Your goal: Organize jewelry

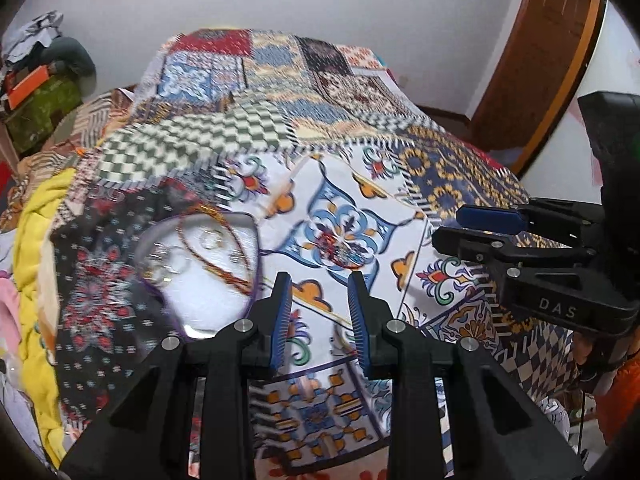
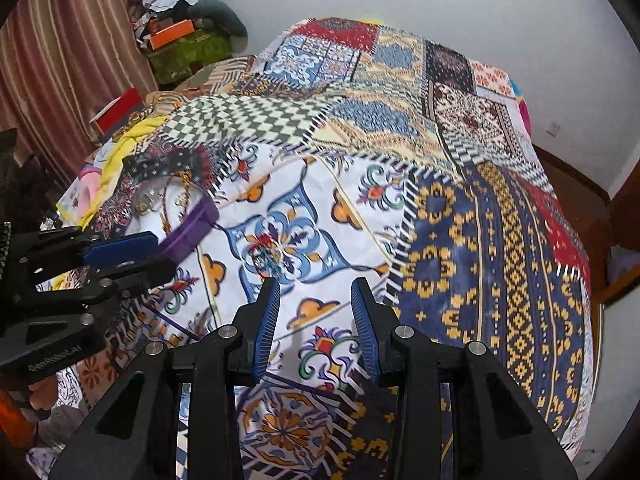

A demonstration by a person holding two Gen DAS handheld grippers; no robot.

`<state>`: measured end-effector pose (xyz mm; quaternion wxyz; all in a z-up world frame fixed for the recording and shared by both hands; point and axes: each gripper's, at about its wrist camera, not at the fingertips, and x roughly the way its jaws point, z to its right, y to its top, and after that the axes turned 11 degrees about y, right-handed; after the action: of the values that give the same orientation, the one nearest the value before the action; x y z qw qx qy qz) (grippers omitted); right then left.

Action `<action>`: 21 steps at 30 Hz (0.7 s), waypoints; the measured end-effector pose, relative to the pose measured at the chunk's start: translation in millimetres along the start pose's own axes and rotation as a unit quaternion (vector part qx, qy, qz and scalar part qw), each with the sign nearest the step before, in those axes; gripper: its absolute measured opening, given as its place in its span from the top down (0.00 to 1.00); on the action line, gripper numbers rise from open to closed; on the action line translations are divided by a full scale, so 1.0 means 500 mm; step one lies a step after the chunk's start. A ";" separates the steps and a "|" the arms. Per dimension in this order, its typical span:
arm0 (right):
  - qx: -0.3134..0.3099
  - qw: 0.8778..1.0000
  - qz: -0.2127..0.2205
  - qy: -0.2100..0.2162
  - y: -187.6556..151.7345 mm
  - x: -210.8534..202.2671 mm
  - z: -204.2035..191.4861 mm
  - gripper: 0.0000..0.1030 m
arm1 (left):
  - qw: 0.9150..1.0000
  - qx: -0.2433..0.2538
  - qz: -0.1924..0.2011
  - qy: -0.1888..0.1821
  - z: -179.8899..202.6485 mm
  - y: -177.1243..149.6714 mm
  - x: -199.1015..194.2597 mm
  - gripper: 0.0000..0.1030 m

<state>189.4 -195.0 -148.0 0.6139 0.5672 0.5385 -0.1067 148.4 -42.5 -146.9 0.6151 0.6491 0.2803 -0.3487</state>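
Both tools hang over a bed covered with a patchwork-printed bedspread [image 1: 340, 152], and neither holds anything. In the left wrist view, the left tool [image 1: 318, 308] sits at the lower middle of the frame with its blue-padded jaws apart and only printed cloth showing in the gap. The right tool [image 2: 316, 320] is likewise parted and empty at the lower middle of its own view.

The jewelry lies in a shallow white tray with a purple rim [image 1: 188, 304], at the centre left of the left wrist frame, just left of the left tool. In it a red-and-gold beaded chain [image 1: 216, 264] loops across the white floor, and beside it are a few small silvery rings [image 1: 168, 268]; motion blur hides their detail. In the right wrist view the same tray appears at the middle left, its purple wall [image 2: 188, 232] partly behind the left tool.

Judging from this, the task looks to be at its opening step: the approach to the tray, with nothing picked up yet. Where the pieces are meant to go cannot be told, since no separate box or stand is visible.

The next move would seem to call for bringing the left tool leftward and down over the tray, lining the jaws across one strand of the chain, and closing gently so that thin links do not slip out between the pads.
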 end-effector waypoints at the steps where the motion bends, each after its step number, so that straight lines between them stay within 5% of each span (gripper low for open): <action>1: 0.003 1.000 -0.001 0.001 -0.002 0.001 0.005 0.67 | 1.000 0.003 -0.003 -0.001 0.006 0.000 0.008 0.73; 15: 0.022 1.000 0.001 0.014 -0.013 0.005 0.048 0.67 | 0.999 -0.013 -0.040 0.006 0.032 0.036 0.127 0.81; 21: 0.027 0.999 0.002 0.021 -0.013 0.008 0.058 0.67 | 0.998 -0.014 -0.052 0.017 0.038 0.046 0.170 0.92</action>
<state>201.9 -218.4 -161.3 0.5872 0.5869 0.5469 -0.1077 215.4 -68.8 -201.0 0.6002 0.6307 0.3289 -0.3657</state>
